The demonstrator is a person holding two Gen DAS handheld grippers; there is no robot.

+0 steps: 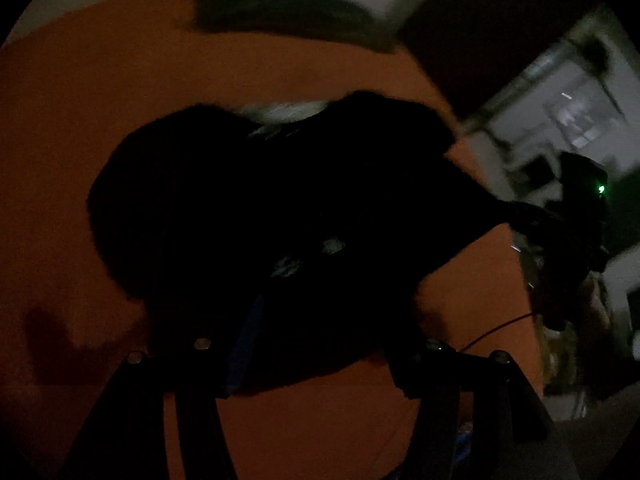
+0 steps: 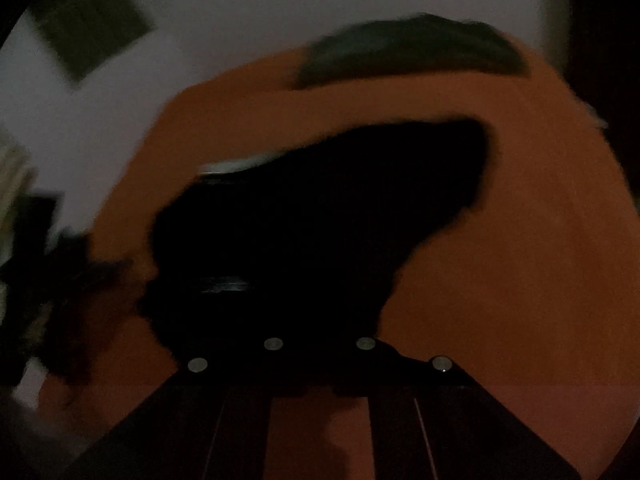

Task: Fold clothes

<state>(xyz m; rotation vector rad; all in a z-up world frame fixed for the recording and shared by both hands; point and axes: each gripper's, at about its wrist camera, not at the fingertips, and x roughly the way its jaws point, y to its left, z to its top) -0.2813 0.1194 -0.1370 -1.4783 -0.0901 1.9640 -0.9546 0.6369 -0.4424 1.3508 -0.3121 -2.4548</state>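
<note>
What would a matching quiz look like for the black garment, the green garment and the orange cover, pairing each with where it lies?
Things:
1. black garment
2. green garment
3. orange cover

Places:
A. at the far edge of the cover
B. spread beneath both garments
C. bunched in the middle, nearest the cameras

Pairs: 1-C, 2-A, 3-B
</note>
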